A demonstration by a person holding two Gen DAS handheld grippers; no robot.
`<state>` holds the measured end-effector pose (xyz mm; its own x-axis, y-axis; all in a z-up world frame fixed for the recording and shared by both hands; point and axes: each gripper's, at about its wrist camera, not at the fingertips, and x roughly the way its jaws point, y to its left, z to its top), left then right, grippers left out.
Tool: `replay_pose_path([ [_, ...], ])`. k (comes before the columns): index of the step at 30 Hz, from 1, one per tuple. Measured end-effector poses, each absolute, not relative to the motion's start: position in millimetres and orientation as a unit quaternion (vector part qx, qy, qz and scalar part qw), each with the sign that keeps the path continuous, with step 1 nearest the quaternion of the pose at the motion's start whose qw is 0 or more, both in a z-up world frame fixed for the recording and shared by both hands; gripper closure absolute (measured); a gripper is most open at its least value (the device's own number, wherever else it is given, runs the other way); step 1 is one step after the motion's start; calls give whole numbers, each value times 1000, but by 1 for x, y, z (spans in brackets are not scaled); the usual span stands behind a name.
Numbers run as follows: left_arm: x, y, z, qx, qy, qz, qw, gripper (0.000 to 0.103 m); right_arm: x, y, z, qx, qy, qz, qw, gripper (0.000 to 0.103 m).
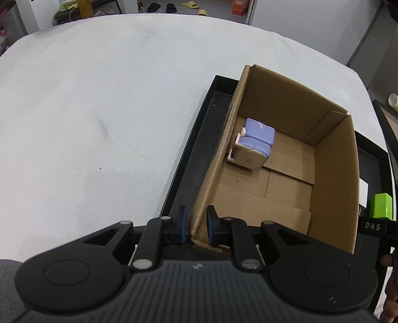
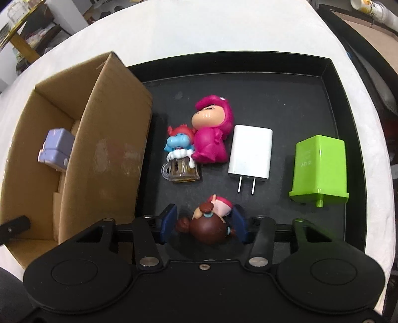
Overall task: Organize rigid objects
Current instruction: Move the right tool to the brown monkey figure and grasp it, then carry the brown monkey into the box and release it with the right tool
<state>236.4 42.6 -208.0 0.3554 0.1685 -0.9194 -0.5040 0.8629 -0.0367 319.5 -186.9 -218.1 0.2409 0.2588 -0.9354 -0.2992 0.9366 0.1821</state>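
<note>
A cardboard box (image 1: 330, 174) stands in a black tray (image 1: 189, 159) and holds a purple and white toy (image 1: 253, 144). My left gripper (image 1: 196, 223) straddles the box's near left wall, its pads a little apart from the card. In the right wrist view the tray (image 2: 348, 104) holds a pink figurine (image 2: 211, 134), a blue creature on a beer mug (image 2: 180, 159), a white charger (image 2: 250, 154) and a green block (image 2: 319, 169). My right gripper (image 2: 205, 223) is open around a brown-haired doll (image 2: 209, 223). The box (image 2: 107, 154) stands at the left.
The tray lies on a white cloth-covered table (image 1: 87, 124). A second dark tray edge (image 2: 368, 49) and a paper cup (image 2: 373, 10) sit at the far right. Shoes and furniture stand on the floor beyond the table.
</note>
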Motion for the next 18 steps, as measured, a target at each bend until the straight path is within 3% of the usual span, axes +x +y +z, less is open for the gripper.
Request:
replay_pose_path([
  [4,236,40,-209,-156,528,217,806,87,315,-188,-213,-5,584,193,788,58],
  [5,236,40,-209,-157,528,218,806,87,314,-189,-210,-1,578,200,791,73],
  [6,237,40,-209,-157,528,220,805,87,313,-190,-208,8,578,206,790,74],
  [18,238,36,-209,-150,529,224,805,88,309,-201,-184,57,554,227,799,74],
])
